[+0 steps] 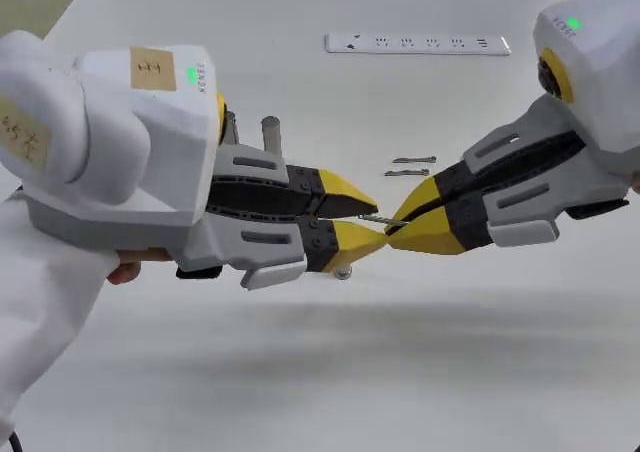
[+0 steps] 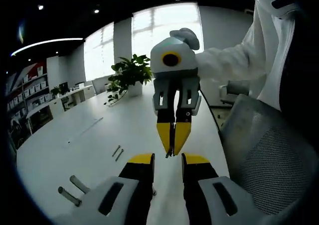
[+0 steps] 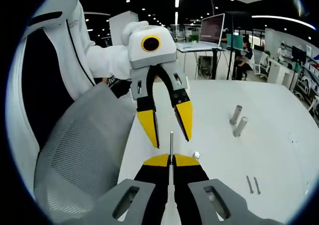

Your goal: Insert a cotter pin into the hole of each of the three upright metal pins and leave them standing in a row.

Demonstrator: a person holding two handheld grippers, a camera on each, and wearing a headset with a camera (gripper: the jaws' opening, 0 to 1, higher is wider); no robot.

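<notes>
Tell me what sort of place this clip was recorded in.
Most likely an open-plan office or lab workspace. The work sits on a long white table, with a potted plant by large windows, a mesh office chair beside the table, and a monitor farther back.

Cotter pin [image 1: 372, 217] at right tongs [image 1: 398, 224] tip

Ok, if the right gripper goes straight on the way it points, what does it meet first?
The left gripper: its open jaws face the right gripper head-on, and the held cotter pin would likely enter the gap between them first. Depth is unclear.
</notes>
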